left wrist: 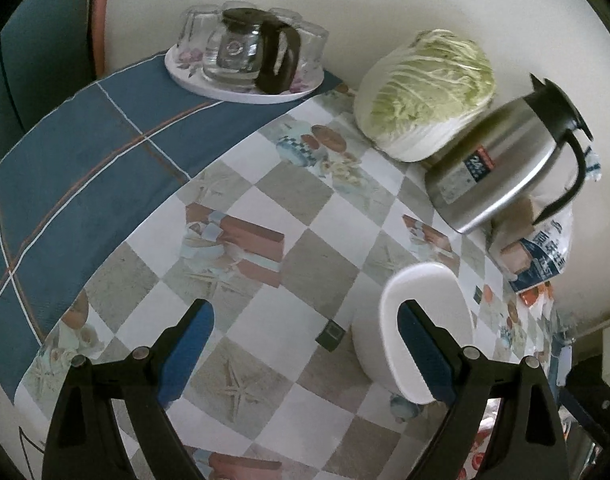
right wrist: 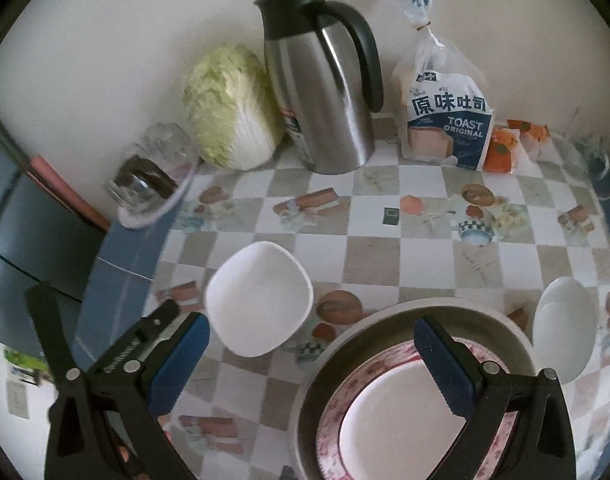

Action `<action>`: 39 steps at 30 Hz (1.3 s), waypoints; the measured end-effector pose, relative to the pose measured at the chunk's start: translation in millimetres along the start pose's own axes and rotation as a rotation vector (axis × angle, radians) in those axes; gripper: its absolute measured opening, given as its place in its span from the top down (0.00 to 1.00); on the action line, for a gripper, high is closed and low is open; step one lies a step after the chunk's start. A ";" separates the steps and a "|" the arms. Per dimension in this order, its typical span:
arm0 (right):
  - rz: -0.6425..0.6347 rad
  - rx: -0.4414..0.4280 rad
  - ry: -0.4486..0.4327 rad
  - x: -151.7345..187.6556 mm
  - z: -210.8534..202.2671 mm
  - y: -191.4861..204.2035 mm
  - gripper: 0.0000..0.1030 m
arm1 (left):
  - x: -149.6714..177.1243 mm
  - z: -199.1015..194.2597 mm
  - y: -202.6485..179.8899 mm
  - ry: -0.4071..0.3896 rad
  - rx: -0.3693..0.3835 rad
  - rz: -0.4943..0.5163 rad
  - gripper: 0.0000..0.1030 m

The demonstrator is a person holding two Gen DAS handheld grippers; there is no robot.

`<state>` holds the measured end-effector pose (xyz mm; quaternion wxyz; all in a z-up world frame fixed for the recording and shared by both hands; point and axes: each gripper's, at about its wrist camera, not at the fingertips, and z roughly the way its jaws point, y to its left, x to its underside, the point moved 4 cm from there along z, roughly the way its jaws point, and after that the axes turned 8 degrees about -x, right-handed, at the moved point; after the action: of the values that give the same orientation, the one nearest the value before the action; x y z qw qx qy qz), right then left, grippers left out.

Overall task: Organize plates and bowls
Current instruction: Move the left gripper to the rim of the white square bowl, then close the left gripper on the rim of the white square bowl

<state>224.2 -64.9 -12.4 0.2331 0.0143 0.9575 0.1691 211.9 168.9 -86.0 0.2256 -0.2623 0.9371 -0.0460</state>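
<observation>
A white square bowl point(left wrist: 421, 320) stands on the checked tablecloth, just behind the right finger of my left gripper point(left wrist: 305, 340), which is open and empty above the cloth. The same bowl shows in the right wrist view point(right wrist: 261, 300), left of centre. My right gripper point(right wrist: 311, 360) is open and empty above a stack: a grey plate point(right wrist: 385, 320) holding a pink-patterned plate point(right wrist: 337, 412) with a white plate point(right wrist: 401, 412) on top. A small white bowl point(right wrist: 565, 332) lies to the right of the stack.
Along the wall stand a tray of glasses with a glass pot point(left wrist: 245, 52), a cabbage point(left wrist: 425, 88), a steel jug point(right wrist: 325, 100) and a bag of toast point(right wrist: 445, 120). A small dark square object point(right wrist: 391, 216) lies mid-table. The blue cloth edge point(left wrist: 85, 168) is at left.
</observation>
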 end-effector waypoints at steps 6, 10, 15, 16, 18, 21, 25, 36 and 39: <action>-0.027 0.108 0.068 -7.3 23.1 -1.9 0.01 | -4.1 9.2 0.5 0.018 0.014 -0.012 0.09; -0.066 0.150 0.092 -13.0 33.2 7.2 0.14 | -7.7 14.8 -2.4 0.032 0.053 -0.030 0.09; -0.103 0.186 0.103 -18.5 46.8 18.6 0.32 | -9.0 23.3 -9.7 0.072 0.082 -0.028 0.09; -0.108 0.180 0.112 -17.9 51.9 19.9 0.32 | -8.5 26.1 -10.8 0.085 0.077 -0.023 0.09; -0.114 0.191 0.130 -15.0 60.3 21.5 0.39 | -7.1 32.5 -12.4 0.116 0.084 -0.024 0.09; -0.114 0.208 0.164 -9.1 74.4 20.3 0.52 | -4.3 38.2 -13.5 0.137 0.112 -0.043 0.09; -0.083 0.209 0.185 -5.4 86.8 15.8 0.62 | 0.3 45.9 -20.4 0.165 0.131 -0.034 0.21; -0.037 0.183 0.215 -2.4 108.5 11.4 0.85 | 12.1 60.7 -38.8 0.242 0.202 -0.026 0.65; -0.034 0.181 0.218 -0.9 111.2 10.4 0.85 | 18.2 66.6 -44.2 0.268 0.212 -0.014 0.72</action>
<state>274.6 -19.9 -101.3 0.1282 0.0008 0.9886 0.0786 248.6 123.8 -143.8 0.1246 -0.2350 0.9469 -0.1809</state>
